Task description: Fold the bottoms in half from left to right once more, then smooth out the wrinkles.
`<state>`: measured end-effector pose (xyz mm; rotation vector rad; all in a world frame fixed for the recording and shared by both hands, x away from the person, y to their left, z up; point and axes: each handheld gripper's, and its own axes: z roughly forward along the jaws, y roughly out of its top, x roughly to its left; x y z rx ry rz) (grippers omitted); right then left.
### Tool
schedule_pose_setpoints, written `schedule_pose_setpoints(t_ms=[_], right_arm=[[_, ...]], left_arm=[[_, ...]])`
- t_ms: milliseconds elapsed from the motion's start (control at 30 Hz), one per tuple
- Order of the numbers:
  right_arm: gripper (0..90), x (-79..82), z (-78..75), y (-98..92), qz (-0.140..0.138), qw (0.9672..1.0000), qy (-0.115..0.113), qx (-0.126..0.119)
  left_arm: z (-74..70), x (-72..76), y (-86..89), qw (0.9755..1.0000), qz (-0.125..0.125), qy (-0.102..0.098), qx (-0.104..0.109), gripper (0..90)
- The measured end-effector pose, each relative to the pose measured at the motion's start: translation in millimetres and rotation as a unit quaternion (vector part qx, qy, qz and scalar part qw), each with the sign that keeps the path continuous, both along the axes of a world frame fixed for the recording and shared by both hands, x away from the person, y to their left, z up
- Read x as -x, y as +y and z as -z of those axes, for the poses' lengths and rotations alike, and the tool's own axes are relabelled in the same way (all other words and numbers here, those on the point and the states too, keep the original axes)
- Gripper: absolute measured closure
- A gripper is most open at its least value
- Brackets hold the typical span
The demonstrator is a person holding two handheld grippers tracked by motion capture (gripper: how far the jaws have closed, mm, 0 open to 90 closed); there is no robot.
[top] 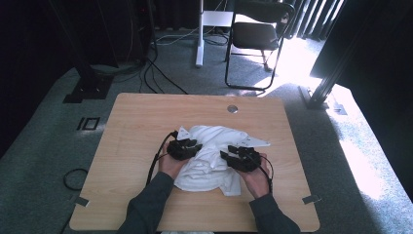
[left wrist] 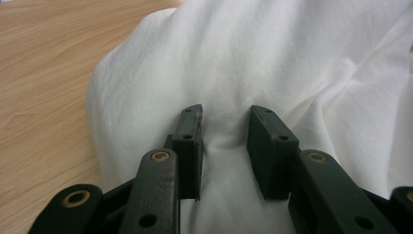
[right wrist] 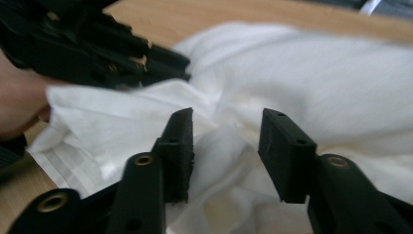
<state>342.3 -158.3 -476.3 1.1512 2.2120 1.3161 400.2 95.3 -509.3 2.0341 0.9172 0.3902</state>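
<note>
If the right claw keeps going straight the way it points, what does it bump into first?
Most likely the white cloth. The right claw points into its crumpled folds, with cloth already between its open jaws. The left claw sits farther off to one side, though depth is hard to judge.

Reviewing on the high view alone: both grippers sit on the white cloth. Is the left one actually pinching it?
Observer: The left gripper view shows a ridge of the white cloth filling the gap of the left gripper. Creases run into it, so it looks pinched.
Operator: And the right one?
Observer: The right gripper has its jaws apart, with cloth lying loose between them, not pressed.
Operator: Where is it aimed?
Observer: At a crumpled fold just below the left gripper, which sits at the upper left of its view.
</note>
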Motion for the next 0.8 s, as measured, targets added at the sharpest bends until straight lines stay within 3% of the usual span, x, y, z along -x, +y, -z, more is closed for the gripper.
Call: schedule_pose_setpoints(t_ms=[100,133,167,200,333,467,533,567,633,800], right_arm=[[77.9,1.4,7.1,0.6,-0.003,0.9997,0.018,0.013],[77.9,1.4,7.1,0.6,-0.003,0.9997,0.018,0.013],[83.4,5.0,8.4,-1.8,0.003,0.9996,0.017,0.022],[87.4,13.5,8.4,-9.6,0.005,0.9997,0.015,0.016],[88.0,40.3,6.6,-20.9,0.002,0.9999,0.002,0.012],[84.3,57.8,4.5,-34.4,0.024,0.9991,-0.005,0.034],[71.5,57.8,0.0,-39.0,0.031,0.999,-0.015,0.028],[64.6,55.8,-3.7,-38.8,0.036,0.9989,-0.021,0.023],[59.5,47.9,-11.7,-33.0,0.038,0.9986,-0.032,0.015],[57.1,27.2,-15.1,-13.5,0.023,0.999,-0.03,0.024]], left_arm=[[0.3,0.1,0.8,1.0,0.0,-0.001,0.002,66.6],[0.3,0.1,0.8,1.0,0.0,-0.001,0.002,66.4],[0.0,0.1,1.3,1.0,0.0,0.0,0.005,66.4],[-0.4,0.4,1.5,1.0,0.002,0.0,0.006,65.7],[-1.1,0.5,1.4,1.0,-0.001,-0.003,0.003,64.5],[-3.2,1.0,6.2,0.9998,-0.008,0.0,0.016,60.9],[-5.3,3.0,5.4,0.9999,-0.008,-0.005,0.013,60.0],[-6.4,4.1,4.5,0.9998,-0.009,-0.007,0.014,59.2],[-9.1,6.3,2.6,0.9998,-0.006,-0.013,0.015,57.7],[-12.1,8.1,0.0,0.9996,-0.003,-0.021,0.017,56.5]])
